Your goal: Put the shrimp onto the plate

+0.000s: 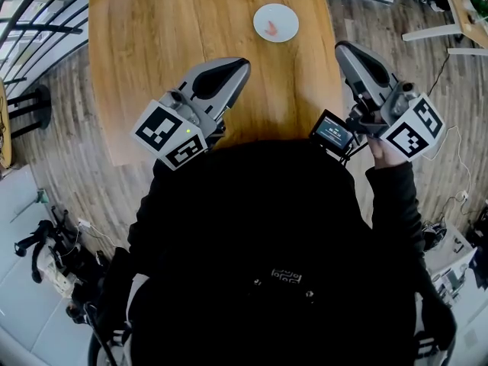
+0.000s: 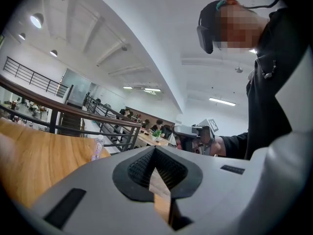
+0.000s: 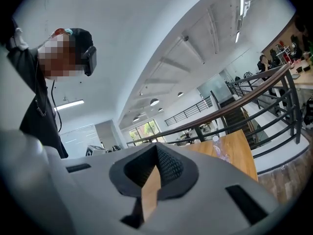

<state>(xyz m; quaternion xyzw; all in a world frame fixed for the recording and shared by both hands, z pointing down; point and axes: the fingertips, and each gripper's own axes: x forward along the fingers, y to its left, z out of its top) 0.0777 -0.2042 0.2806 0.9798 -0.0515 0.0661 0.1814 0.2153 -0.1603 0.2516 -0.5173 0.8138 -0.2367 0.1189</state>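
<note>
- The wooden table (image 1: 152,52) fills the upper half of the head view. Its near edge runs just in front of the person's black top (image 1: 252,242).
- A dark metal railing (image 1: 30,21) stands beyond the table's left edge. The right gripper view shows the railing (image 3: 254,82) running behind the table's far end.
- The left gripper (image 1: 241,67) hangs over the table close to the near edge, about midway along it, with its tips aimed towards the far right corner. In its own view the left gripper (image 2: 155,149) has its jaws pressed together at the tips, with nothing between them.
- The right gripper (image 1: 341,48) is held by a hand (image 1: 381,149) over the table's right edge, near the near right corner. A small lit screen (image 1: 333,132) sits on its body. In its own view the right gripper (image 3: 156,146) is fully closed and empty.
- The white plate (image 1: 286,14) lies near the far edge, right of the middle and well apart from both grippers. Bare wood lies between it and their tips.
- A clear bottle (image 2: 98,148) stands at the far edge, just beyond the plate.
- The pink shrimp (image 1: 271,28) lies on the plate, left of its centre.
</note>
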